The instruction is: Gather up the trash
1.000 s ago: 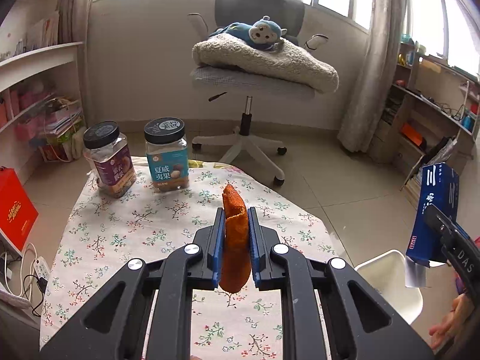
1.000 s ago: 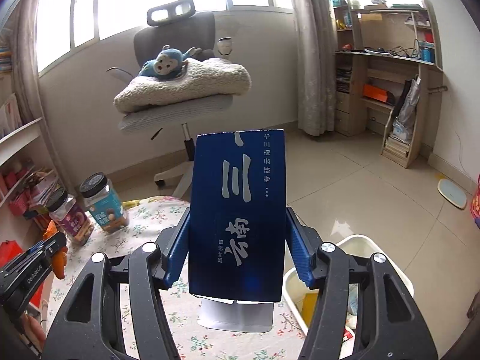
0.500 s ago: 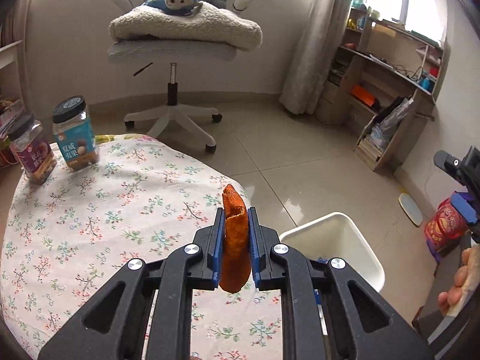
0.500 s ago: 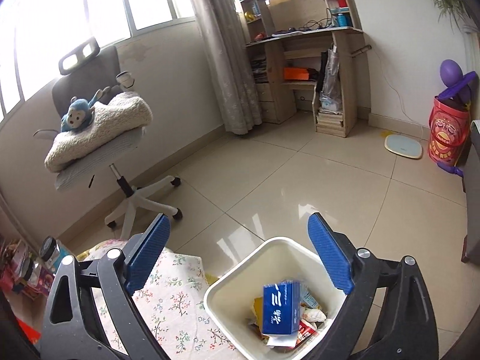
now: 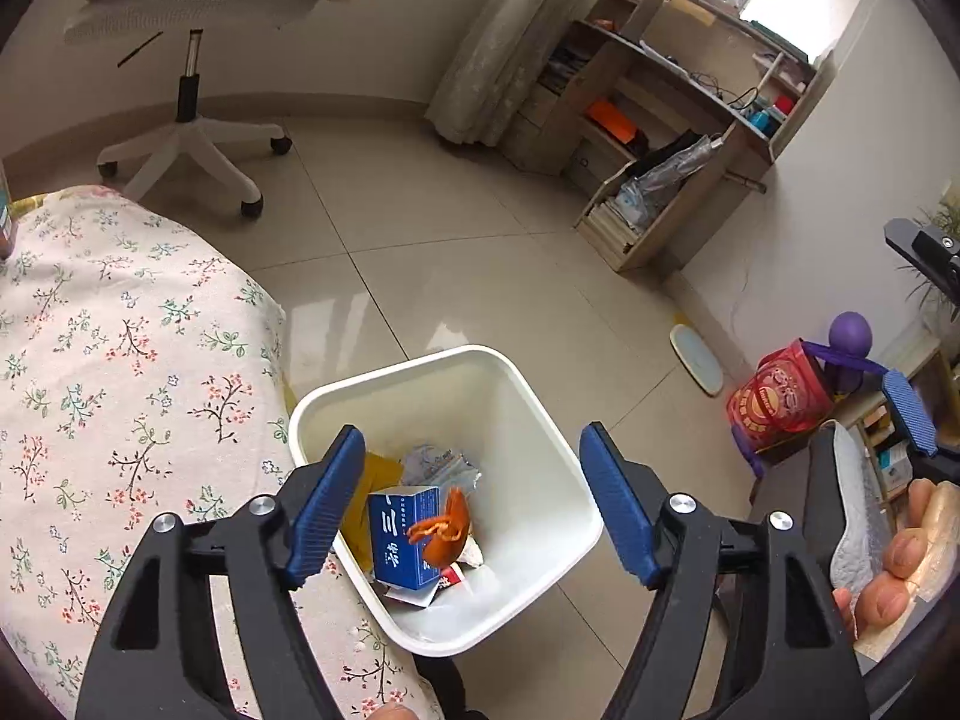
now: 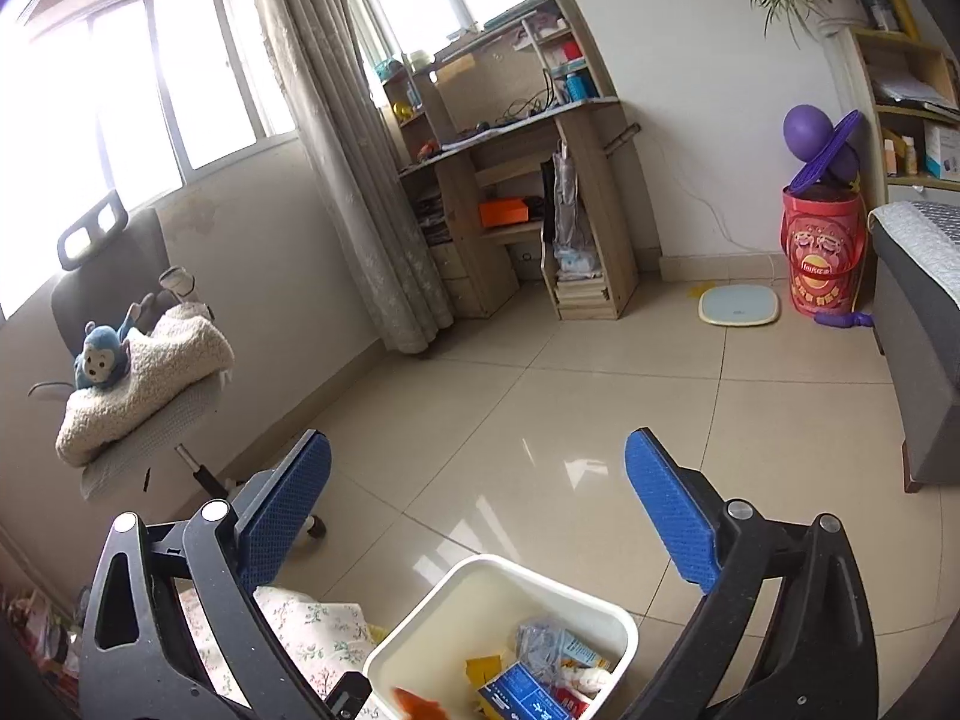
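A white bin [image 5: 540, 432] stands on the floor beside the table. Inside it lie a blue box [image 5: 393, 540], crumpled wrappers and an orange peel [image 5: 447, 531] that rests on the box or is falling onto it. My left gripper [image 5: 471, 486] hovers above the bin, its jaws opening, with nothing between the pads. My right gripper [image 6: 477, 501] is held higher, over the bin's [image 6: 624, 618] near side, its jaws still opening wide and empty. The blue box [image 6: 522, 693] and the orange peel [image 6: 420, 705] show in the bin's bottom in the right wrist view too.
The table with a floral cloth [image 5: 120, 372] lies left of the bin. An office chair [image 5: 192, 60] with a fleece cushion stands behind. A wooden desk unit [image 5: 666, 138], a scale [image 5: 696, 357], a red tub [image 5: 780, 396] and a grey bed edge [image 6: 918, 312] ring the tiled floor.
The left gripper swung right from over the table to above the bin, tilted down, opened and let go of the orange peel. The right gripper released the blue box into the bin and opened wider.
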`<state>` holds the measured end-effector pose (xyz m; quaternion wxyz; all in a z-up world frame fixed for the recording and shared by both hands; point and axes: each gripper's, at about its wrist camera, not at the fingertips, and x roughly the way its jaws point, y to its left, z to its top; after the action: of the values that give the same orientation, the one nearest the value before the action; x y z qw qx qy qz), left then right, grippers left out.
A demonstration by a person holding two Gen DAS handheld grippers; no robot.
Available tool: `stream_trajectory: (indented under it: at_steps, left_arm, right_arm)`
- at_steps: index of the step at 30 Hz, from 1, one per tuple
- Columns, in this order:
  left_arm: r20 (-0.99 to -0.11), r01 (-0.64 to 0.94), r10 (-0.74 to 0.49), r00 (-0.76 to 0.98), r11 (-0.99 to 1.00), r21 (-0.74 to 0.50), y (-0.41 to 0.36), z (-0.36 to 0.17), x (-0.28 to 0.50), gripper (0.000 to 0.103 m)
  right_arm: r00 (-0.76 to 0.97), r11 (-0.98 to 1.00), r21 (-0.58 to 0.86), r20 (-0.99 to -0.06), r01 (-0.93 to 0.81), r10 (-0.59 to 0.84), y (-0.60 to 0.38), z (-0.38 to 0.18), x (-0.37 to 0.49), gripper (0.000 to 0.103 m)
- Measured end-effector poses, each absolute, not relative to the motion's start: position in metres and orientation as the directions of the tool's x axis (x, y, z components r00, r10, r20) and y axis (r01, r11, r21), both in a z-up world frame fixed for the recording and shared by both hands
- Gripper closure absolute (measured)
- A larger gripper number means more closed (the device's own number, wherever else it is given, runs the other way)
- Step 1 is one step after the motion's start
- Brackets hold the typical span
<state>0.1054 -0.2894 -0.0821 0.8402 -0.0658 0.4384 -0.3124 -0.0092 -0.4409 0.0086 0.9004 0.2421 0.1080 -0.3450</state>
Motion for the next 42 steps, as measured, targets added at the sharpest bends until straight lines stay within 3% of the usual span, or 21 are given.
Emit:
stream_trajectory:
  at_steps: [4, 9, 14, 16, 18, 21, 31, 42]
  left_arm:
    - [-0.694, 0.448, -0.502, 0.516, 0.849, -0.281, -0.263, -0.065, 0.104, 0.018]
    - [-0.62, 0.361, -0.403, 0.674, 0.911, -0.199, -0.204, -0.032, 0.092, 0.01]
    - [-0.405, 0.17, -0.178, 0.897, 0.984, -0.056, -0.134, 0.011, 0.058, 0.007]
    - [-0.293, 0.071, -0.069, 0.954, 0.997, -0.002, -0.109, 0.026, 0.042, 0.007]
    - [-0.251, 0.021, -0.018, 0.968, 1.0, 0.011, -0.087, 0.037, 0.036, 0.007]
    - [-0.259, -0.023, 0.018, 0.966, 1.0, -0.017, -0.057, 0.041, 0.036, 0.007]
    - [-0.422, -0.109, 0.113, 0.899, 0.993, 0.034, -0.003, 0.012, 0.052, 0.007]
    - [-0.494, -0.123, 0.12, 0.861, 0.992, 0.026, 0.01, -0.001, 0.056, 0.007]
  right_arm:
    - [0.756, 0.673, 0.346, -0.325, 0.654, -0.569, -0.428, 0.015, -0.011, 0.007]
    - [0.793, 0.727, 0.319, -0.285, 0.609, -0.539, -0.39, 0.021, -0.012, 0.007]
    - [0.822, 0.78, 0.263, -0.228, 0.568, -0.522, -0.339, 0.035, -0.014, 0.007]
    - [0.837, 0.804, 0.242, -0.236, 0.543, -0.494, -0.318, 0.037, -0.013, 0.007]
    - [0.86, 0.839, 0.227, -0.263, 0.495, -0.436, -0.297, 0.034, -0.011, 0.007]
    - [0.866, 0.874, 0.19, -0.336, 0.448, -0.371, -0.267, 0.024, -0.001, 0.007]
    - [0.897, 0.948, 0.132, -0.383, 0.288, -0.219, -0.196, -0.01, 0.029, 0.007]
    - [0.912, 0.963, 0.048, -0.336, 0.264, -0.233, -0.169, -0.008, 0.03, 0.007]
